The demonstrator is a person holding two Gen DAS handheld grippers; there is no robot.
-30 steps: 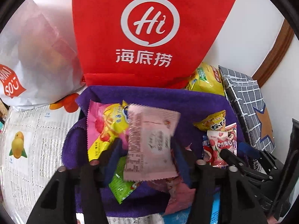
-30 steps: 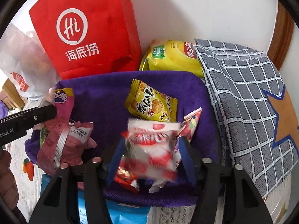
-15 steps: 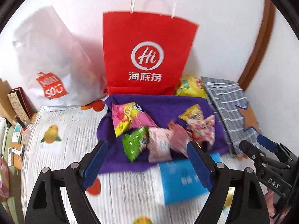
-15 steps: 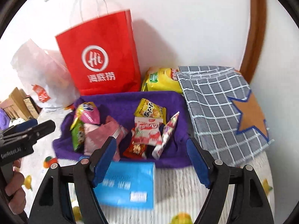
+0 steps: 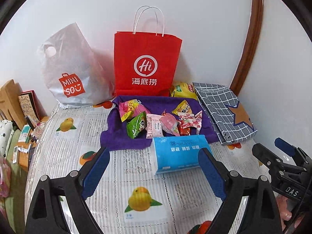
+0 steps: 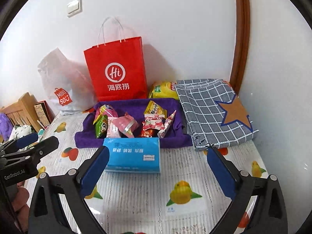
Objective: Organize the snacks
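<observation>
While crinkly snack packets (image 5: 156, 121) heap on plush purple cloth (image 5: 117, 138), both fingers' jaws, just opening, gape empty.

A red paper bag (image 5: 146, 66) with white handles stands against the wall, a grey MINISO plastic bag (image 5: 72, 74) beside it. A blue tissue pack (image 5: 178, 154) lies on the fruit-print counter (image 5: 136, 175). A checked cloth (image 6: 212, 113) bears a brown star.

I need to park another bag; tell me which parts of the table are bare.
Bare: the tablecloth left of the purple cloth, below the white bag, and the near strip before the blue tissue pack. Crowded: the back row and right side, under the checked cloth.
</observation>
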